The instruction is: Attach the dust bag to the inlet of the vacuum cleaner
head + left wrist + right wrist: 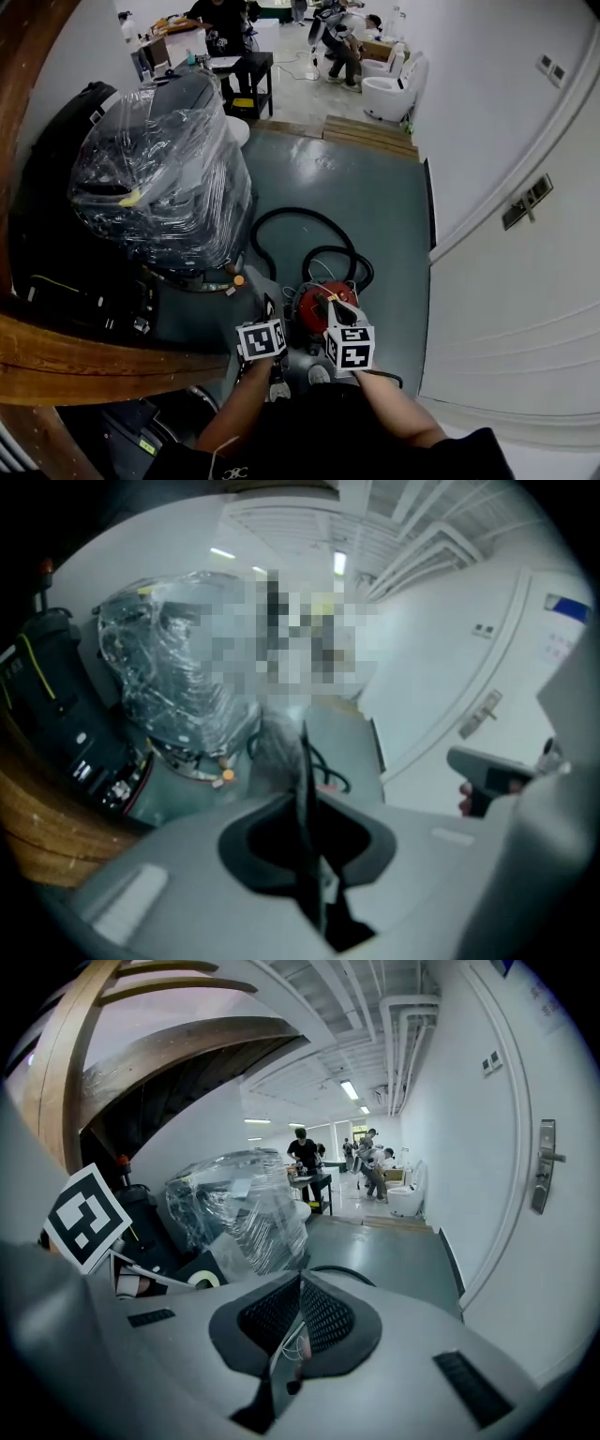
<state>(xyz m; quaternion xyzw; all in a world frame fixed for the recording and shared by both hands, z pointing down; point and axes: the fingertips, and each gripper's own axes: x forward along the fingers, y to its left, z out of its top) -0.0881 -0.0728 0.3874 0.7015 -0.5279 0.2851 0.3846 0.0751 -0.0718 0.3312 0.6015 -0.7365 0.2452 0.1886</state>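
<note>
My left gripper (304,752) has its jaws pressed tight together; right at the tips, a bit toward 11 o'clock, hangs a grey, blurry, soft thing that I take to be the dust bag (272,747), pinched by its edge. My right gripper (298,1283) has its jaws squeezed shut too, and I see nothing held in them.

In the head view the red vacuum cleaner (307,307) sits on the floor just past both grippers, at 12 o'clock; its black hose (298,211) loops away farther up; a big machine wrapped in clear plastic (159,178) stands at 10 o'clock. I cannot see the inlet from here.

I think the bag is light and floppy; it will sag and fold if I hold only the cloth; it could tear if I pull hard. The best place to grab should be the stiff ring around its mouth, one gripper on each side, so the hole stays round and pushes straight onto the inlet.
</note>
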